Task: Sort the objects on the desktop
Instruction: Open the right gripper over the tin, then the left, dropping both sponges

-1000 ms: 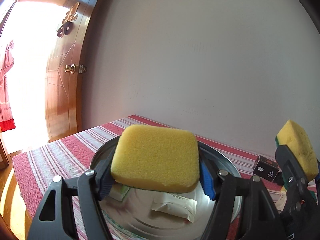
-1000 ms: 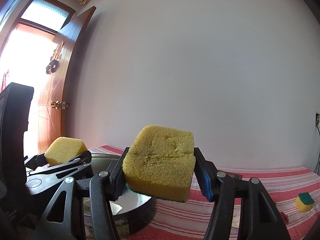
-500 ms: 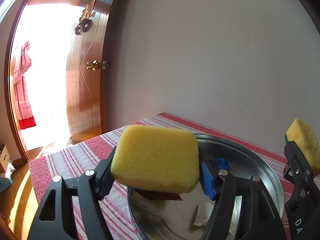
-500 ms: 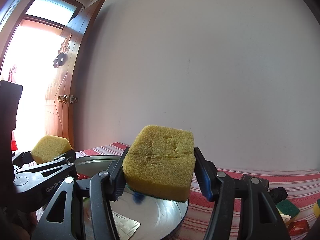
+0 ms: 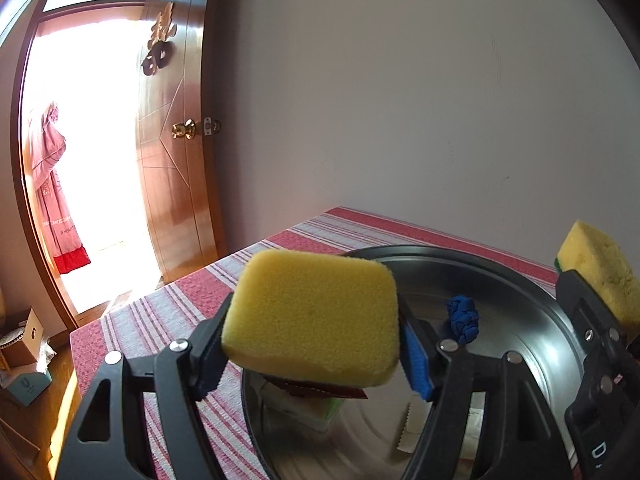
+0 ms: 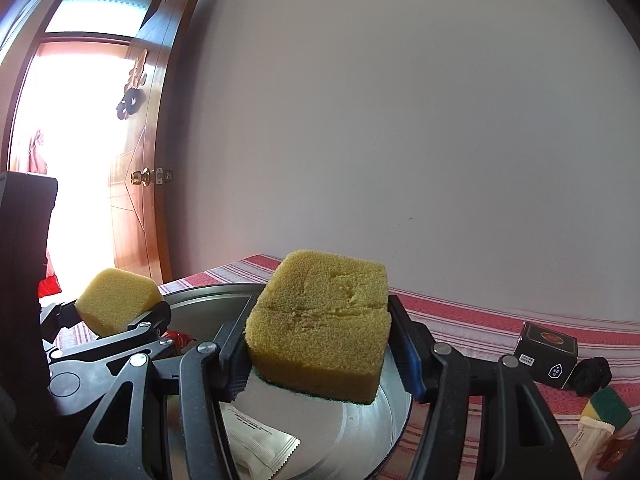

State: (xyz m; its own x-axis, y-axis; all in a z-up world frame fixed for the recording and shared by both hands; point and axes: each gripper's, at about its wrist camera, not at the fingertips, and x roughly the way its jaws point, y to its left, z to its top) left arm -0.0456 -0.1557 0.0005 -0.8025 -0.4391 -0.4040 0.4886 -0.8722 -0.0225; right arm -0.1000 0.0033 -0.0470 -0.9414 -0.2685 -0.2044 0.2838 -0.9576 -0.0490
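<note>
My left gripper [image 5: 314, 356] is shut on a smooth yellow sponge [image 5: 312, 316] and holds it above the left part of a round metal basin [image 5: 532, 304]. My right gripper [image 6: 320, 364] is shut on a coarse yellow sponge with a green underside [image 6: 320, 328], also above the basin [image 6: 208, 298]. Each gripper shows in the other's view, the right one [image 5: 596, 300] at the basin's right, the left one [image 6: 120, 312] at its left. In the basin lie a blue knotted thing [image 5: 463, 319], white sachets [image 6: 260, 444] and a red packet [image 5: 316, 389].
The basin stands on a red-striped tablecloth [image 5: 168, 312] against a white wall. A black box [image 6: 546, 346], a black clump [image 6: 594, 374], a small green-and-yellow sponge [image 6: 608, 402] and a sachet [image 6: 592, 434] lie to the right. An open wooden door [image 5: 172, 152] is at left.
Both grippers have swung left with their sponges still held. The basin now sits further right in the left wrist view, and its contents show more.
</note>
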